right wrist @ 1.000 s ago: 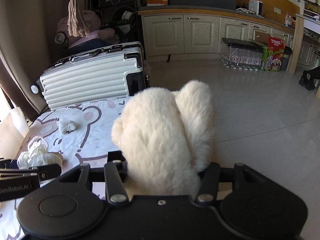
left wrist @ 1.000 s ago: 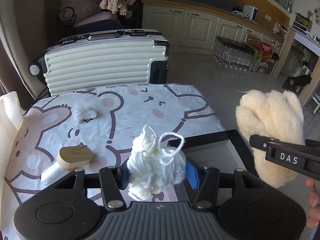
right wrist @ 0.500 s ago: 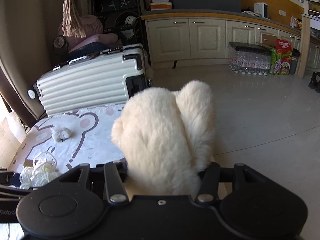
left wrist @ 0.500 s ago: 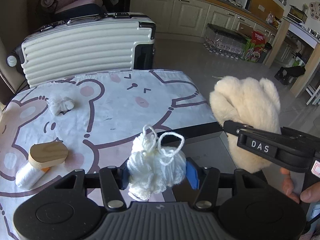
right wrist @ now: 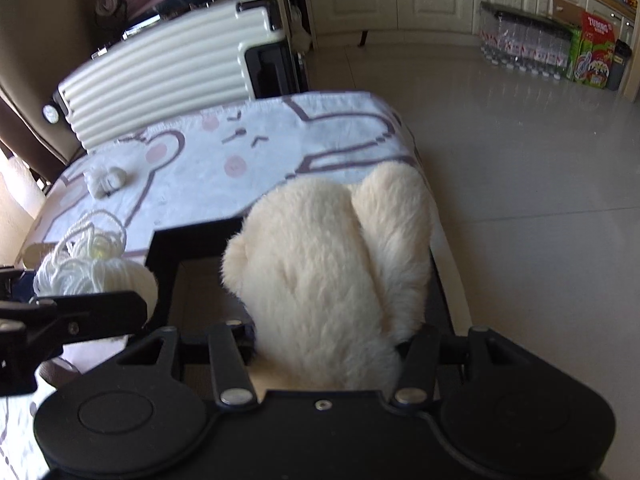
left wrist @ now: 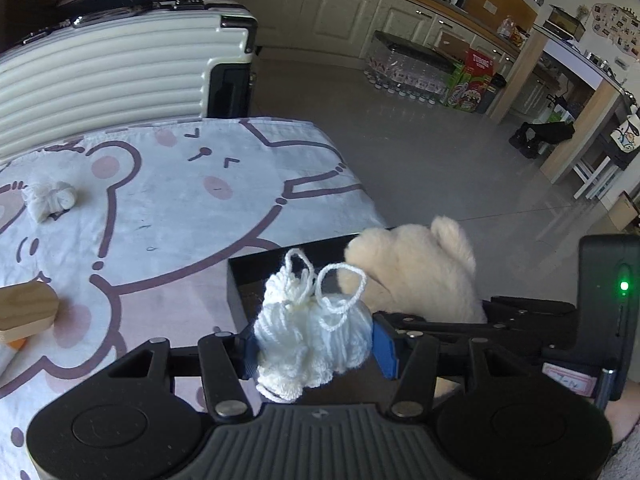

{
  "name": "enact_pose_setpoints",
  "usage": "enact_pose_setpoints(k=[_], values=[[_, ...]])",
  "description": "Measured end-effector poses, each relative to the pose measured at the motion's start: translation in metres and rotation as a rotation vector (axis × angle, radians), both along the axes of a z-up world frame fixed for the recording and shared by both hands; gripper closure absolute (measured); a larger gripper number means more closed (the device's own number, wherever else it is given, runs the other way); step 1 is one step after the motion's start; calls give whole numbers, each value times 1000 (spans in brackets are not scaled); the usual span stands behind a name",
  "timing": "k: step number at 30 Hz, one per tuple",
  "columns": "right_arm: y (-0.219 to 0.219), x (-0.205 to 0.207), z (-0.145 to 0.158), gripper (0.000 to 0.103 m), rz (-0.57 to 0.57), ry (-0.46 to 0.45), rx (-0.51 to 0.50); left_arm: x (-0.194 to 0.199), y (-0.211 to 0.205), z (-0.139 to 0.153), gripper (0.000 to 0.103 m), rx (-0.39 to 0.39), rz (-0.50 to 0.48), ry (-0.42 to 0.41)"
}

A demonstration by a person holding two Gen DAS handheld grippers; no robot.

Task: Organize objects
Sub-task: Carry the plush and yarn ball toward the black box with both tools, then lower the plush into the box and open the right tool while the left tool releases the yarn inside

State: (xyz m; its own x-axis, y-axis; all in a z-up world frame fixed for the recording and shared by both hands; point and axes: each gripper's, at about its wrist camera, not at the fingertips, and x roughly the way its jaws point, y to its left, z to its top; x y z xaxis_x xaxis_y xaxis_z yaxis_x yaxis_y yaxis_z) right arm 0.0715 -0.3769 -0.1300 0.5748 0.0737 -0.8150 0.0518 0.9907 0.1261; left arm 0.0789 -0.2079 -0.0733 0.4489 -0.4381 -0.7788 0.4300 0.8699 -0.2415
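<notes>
My left gripper [left wrist: 314, 346] is shut on a ball of white yarn [left wrist: 312, 332], held at the near left corner of a black box [left wrist: 236, 296]; the yarn also shows in the right wrist view [right wrist: 96, 272]. My right gripper [right wrist: 328, 344] is shut on a cream plush mitten [right wrist: 328, 280], held over the black box [right wrist: 164, 248]. The mitten also shows in the left wrist view [left wrist: 416, 276], just right of the yarn. The box floor is mostly hidden by both.
A bear-print cloth [left wrist: 168, 184] covers the table. On it lie a small white bundle [left wrist: 50, 200] at the far left and a wooden block [left wrist: 26, 310] at the left edge. A white suitcase [left wrist: 120, 64] stands behind the table. Bare floor lies to the right.
Both grippers have moved forward and down toward the black box. The mitten now hangs low over the box, close beside the yarn. Both grips are unchanged.
</notes>
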Motion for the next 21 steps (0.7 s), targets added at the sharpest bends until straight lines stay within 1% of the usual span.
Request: enact_pose_setpoints(k=[2, 4, 6, 8, 12, 16, 21], values=[[-3, 1, -5, 51, -9, 40, -6, -1, -8, -6, 48, -1, -32, 21], [-6, 1, -12, 51, -21, 88, -15, -3, -15, -14, 48, 22, -63, 34], [-7, -1, -16, 51, -16, 113, -35, -3, -19, -21, 48, 39, -78, 51], [-7, -1, -17, 51, -13, 134, -40, -3, -20, -26, 48, 55, -83, 65], [-7, 1, -17, 51, -21, 178, -32, 0, -15, -34, 48, 50, -71, 109], [-3, 0, -17, 51, -25, 202, -40, 1, -12, -36, 48, 50, -68, 125], [1, -1, -16, 51, -39, 241, -44, -2, -11, -36, 49, 79, -81, 137]])
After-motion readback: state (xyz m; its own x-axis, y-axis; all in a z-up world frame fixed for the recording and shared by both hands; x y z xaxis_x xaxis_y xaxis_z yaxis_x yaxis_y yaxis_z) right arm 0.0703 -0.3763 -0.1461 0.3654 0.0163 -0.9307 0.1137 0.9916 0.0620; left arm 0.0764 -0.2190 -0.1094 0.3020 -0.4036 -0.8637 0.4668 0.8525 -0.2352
